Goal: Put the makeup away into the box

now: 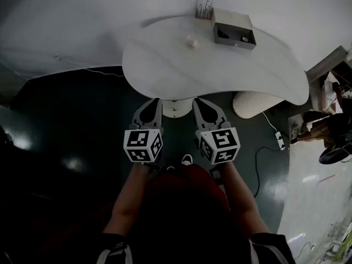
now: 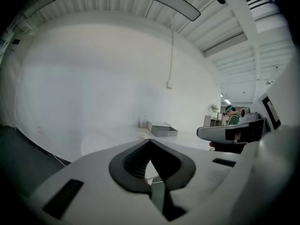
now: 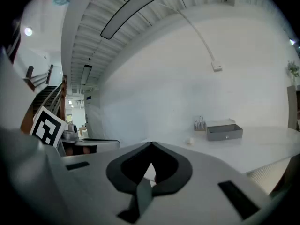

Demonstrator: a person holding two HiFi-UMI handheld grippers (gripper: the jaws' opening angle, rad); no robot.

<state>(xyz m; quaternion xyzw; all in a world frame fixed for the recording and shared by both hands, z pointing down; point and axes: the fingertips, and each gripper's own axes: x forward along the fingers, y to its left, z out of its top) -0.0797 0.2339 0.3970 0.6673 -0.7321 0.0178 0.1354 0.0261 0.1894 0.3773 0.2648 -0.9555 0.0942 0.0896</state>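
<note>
Not yet started, we hold left claw [image 1: 156, 102] and right claw [image 1: 197, 102] closed, empty, well short of the box [image 1: 234, 29]; next we open one for the pale makeup [image 1: 191, 42] left of it.

A white, curved desk [image 1: 165, 65] stood just ahead of the fingers [image 1: 149, 113], and a plain white wall [image 2: 93, 78] rose beyond it. Beneath and behind the fingers lay a dark, glossy floor [image 1: 66, 125] that caught patches of light. To their right, by the desk's edge, sat a white ribbed cylinder [image 1: 254, 103], with a power strip [image 1: 279, 138] on the floor near it. High above ran a ribbed ceiling [image 3: 89, 36] with a long curved light fitting [image 3: 136, 8]. Far off to the left a staircase [image 3: 44, 97] showed.
</note>
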